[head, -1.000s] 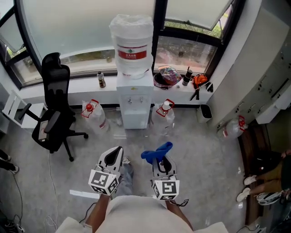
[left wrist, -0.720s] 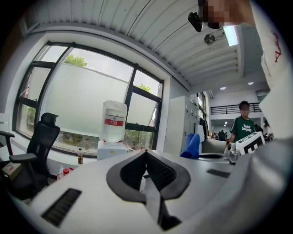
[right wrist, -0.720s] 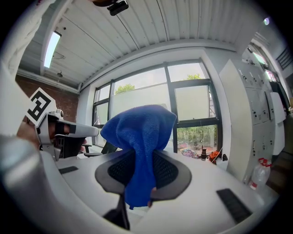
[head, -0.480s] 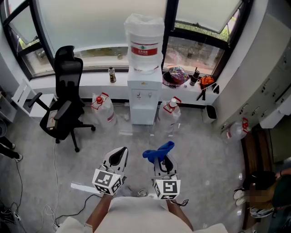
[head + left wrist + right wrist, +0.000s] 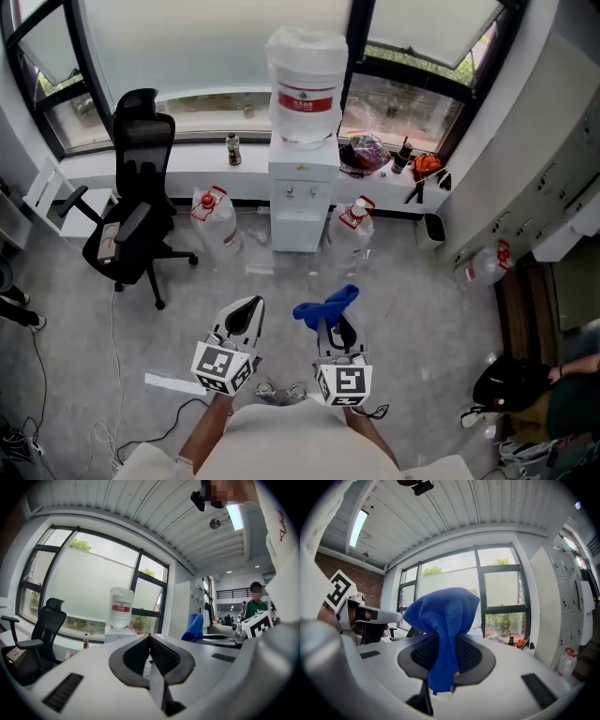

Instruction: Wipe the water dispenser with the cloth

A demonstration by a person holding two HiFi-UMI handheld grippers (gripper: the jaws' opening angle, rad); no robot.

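Cloth (image 5: 326,305) hangs pinched in right tool (image 5: 333,330), left tool (image 5: 246,315) closed empty; dispenser (image 5: 302,202) carries 1 bottle (image 5: 307,89).

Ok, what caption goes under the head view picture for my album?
Right claw grips a blue cloth, left claw shut and empty, water dispenser ahead.

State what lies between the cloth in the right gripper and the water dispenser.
In the head view, only bare floor separates the blue cloth from the water dispenser; a water jug stands just aside.
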